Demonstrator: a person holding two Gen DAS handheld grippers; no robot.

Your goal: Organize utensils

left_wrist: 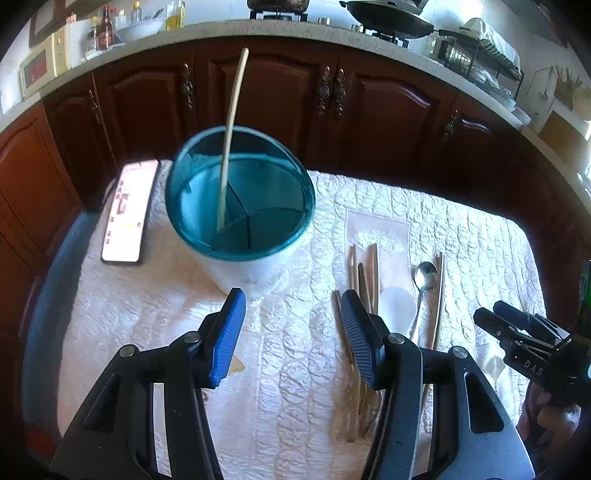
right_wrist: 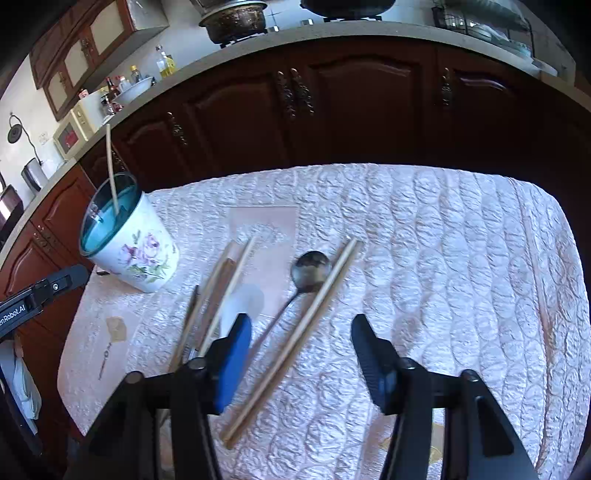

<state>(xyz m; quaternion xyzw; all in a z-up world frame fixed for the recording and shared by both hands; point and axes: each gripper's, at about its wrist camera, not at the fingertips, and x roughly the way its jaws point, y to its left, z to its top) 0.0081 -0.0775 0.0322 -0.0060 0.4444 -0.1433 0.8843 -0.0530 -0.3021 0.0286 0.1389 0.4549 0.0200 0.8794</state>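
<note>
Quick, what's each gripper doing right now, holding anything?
Left gripper: jaws open, holding nothing.
Right gripper: jaws open, holding nothing, above a chopstick.

Home kitchen. Dark wood cabinets (left_wrist: 280, 99) with ornate handles seen at 12 o'clock, stone countertop (left_wrist: 207, 31) above. Wok on gas burner (left_wrist: 391, 18) at 1 o'clock, dish rack (left_wrist: 480, 55) at 2 o'clock, oil and sauce bottles (left_wrist: 107, 29) at 11 o'clock. Microwave (right_wrist: 72, 133) noted at 10 o'clock in right view. Quilted white tablecloth (right_wrist: 443, 258) spread in foreground.
</note>
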